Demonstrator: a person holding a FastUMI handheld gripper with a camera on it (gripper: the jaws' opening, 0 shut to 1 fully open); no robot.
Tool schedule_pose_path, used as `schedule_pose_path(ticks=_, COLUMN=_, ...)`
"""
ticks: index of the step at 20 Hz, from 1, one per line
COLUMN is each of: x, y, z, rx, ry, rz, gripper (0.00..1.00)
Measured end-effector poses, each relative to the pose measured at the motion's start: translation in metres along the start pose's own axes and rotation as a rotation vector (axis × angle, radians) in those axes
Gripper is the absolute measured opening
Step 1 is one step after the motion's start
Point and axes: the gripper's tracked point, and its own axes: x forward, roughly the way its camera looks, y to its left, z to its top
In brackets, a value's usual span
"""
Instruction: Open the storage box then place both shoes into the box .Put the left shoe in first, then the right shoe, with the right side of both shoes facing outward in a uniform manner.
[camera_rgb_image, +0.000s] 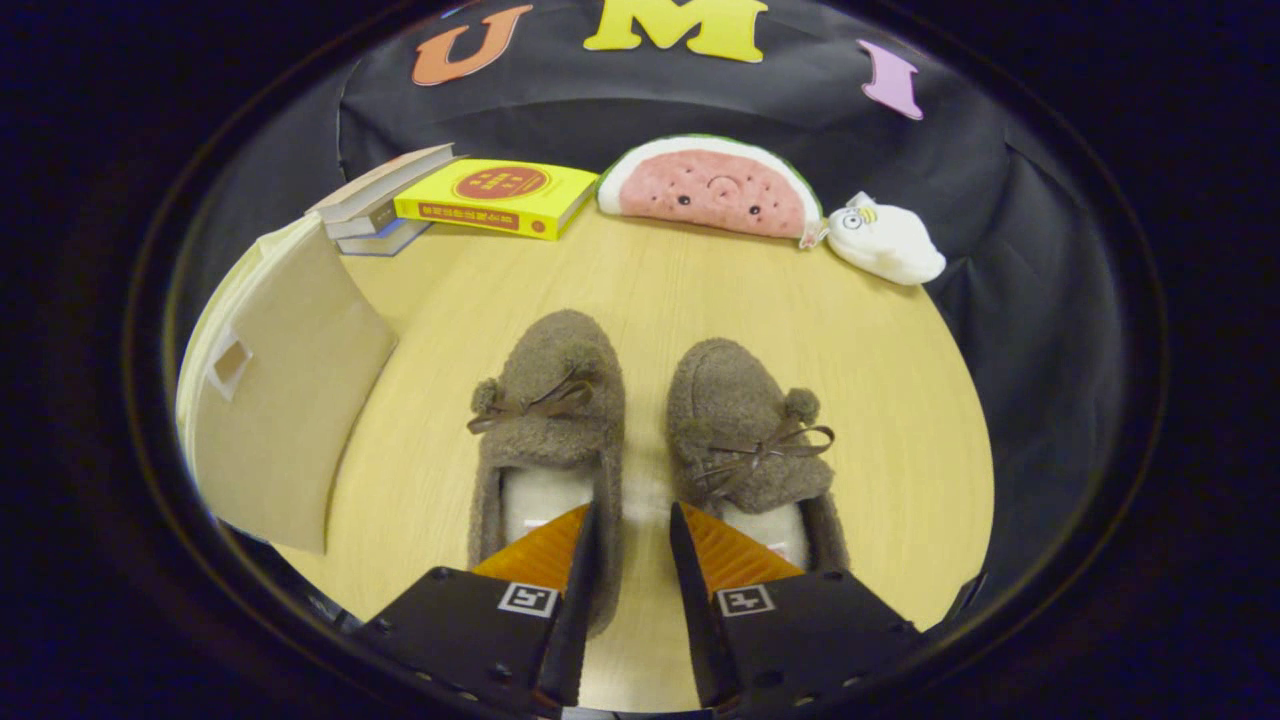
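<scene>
Two brown fuzzy slippers with bows and pompoms lie side by side on the wooden table, toes pointing away from me. The left shoe (550, 430) is just ahead of my left finger, the right shoe (745, 440) just ahead of my right finger. My gripper (632, 520) hovers over the heels, open, with only a narrow strip of bare table showing between the fingers. The beige storage box (285, 390) stands to the left of the shoes, with a small cut-out handle on its face; its lid looks closed.
Stacked books (375, 205) and a yellow book (497, 197) lie at the back left. A watermelon-slice plush (712, 190) and a white plush toy (885, 245) sit at the back. The table's edge (960, 400) curves off on the right.
</scene>
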Motion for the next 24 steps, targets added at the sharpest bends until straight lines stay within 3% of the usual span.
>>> schedule_pose_path(ticks=2, x=0.011, y=0.005, z=-0.001, rx=-0.031, ry=0.052, rz=0.018, gripper=0.42)
schedule_pose_path(ticks=3, x=0.011, y=0.010, z=-0.003, rx=-0.006, ry=0.093, rz=0.045, gripper=0.42)
schedule_pose_path(ticks=4, x=0.010, y=0.010, z=0.000, rx=0.038, ry=0.094, rz=0.047, gripper=0.06)
schedule_pose_path(ticks=6, x=0.005, y=0.011, z=0.004, rx=0.109, ry=0.099, rz=0.089, gripper=0.00)
schedule_pose_path(ticks=13, x=-0.082, y=0.022, z=0.034, rx=0.323, ry=0.014, rz=0.255, gripper=0.00)
schedule_pose_path(ticks=17, x=-0.148, y=0.051, z=0.068, rx=0.352, ry=-0.059, rz=0.323, gripper=0.00)
schedule_pose_path(ticks=21, x=-0.191, y=0.117, z=0.107, rx=0.343, ry=-0.123, rz=0.413, gripper=0.00)
schedule_pose_path(ticks=24, x=-0.190, y=0.186, z=0.114, rx=0.330, ry=-0.079, rz=0.480, gripper=0.00)
